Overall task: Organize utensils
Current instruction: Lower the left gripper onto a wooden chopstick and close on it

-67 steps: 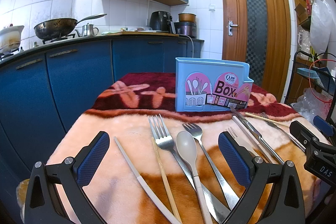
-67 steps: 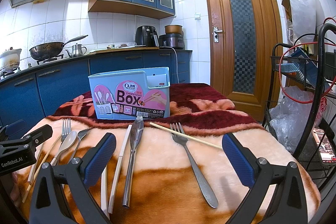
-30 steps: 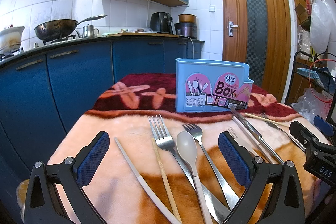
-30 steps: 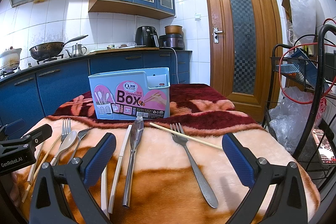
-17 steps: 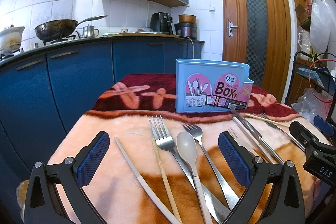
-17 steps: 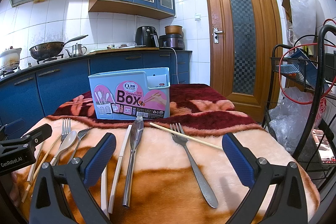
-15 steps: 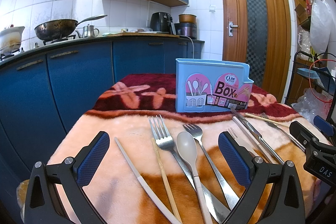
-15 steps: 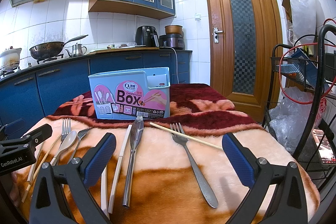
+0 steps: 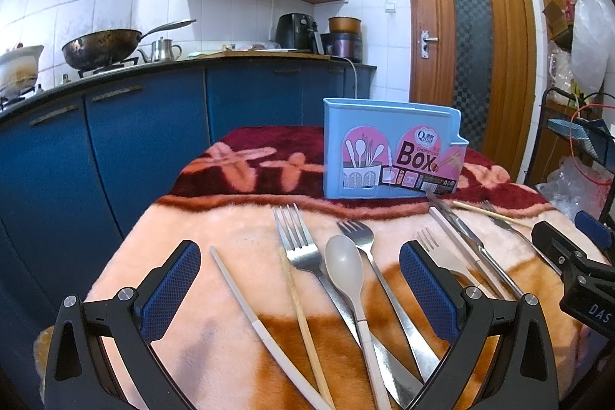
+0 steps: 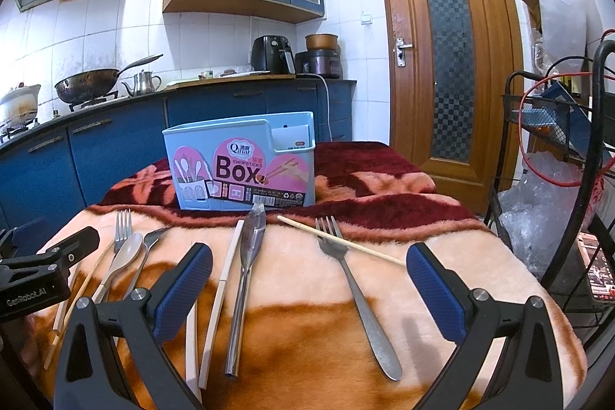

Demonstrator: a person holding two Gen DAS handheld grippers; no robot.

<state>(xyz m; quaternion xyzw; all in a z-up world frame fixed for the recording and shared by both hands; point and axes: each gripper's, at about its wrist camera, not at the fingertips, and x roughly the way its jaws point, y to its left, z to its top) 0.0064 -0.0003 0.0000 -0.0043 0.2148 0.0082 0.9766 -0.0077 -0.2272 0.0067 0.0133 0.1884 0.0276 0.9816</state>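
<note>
Nothing sorted yet: every utensil I can see lies loose on the blanket-covered table (image 10: 480,256), and both my grippers are empty.

My left gripper (image 9: 300,289) hovers low at the near edge with its jaws spread wide over a pale chopstick (image 9: 246,310), a wooden chopstick (image 9: 301,314), a large fork (image 9: 298,244), a beige spoon (image 9: 344,268) and a second fork (image 9: 359,237). My right gripper (image 10: 307,287) is equally wide open above a white chopstick (image 10: 225,275), a butter knife (image 10: 250,248), a thin wooden chopstick (image 10: 338,241) and a lone fork (image 10: 346,264). The blue chopsticks box (image 10: 242,171) stands upright at the far side, the knife tip just reaching its base. I see no handles rising above its rim, so I judge the whole job remains.
</note>
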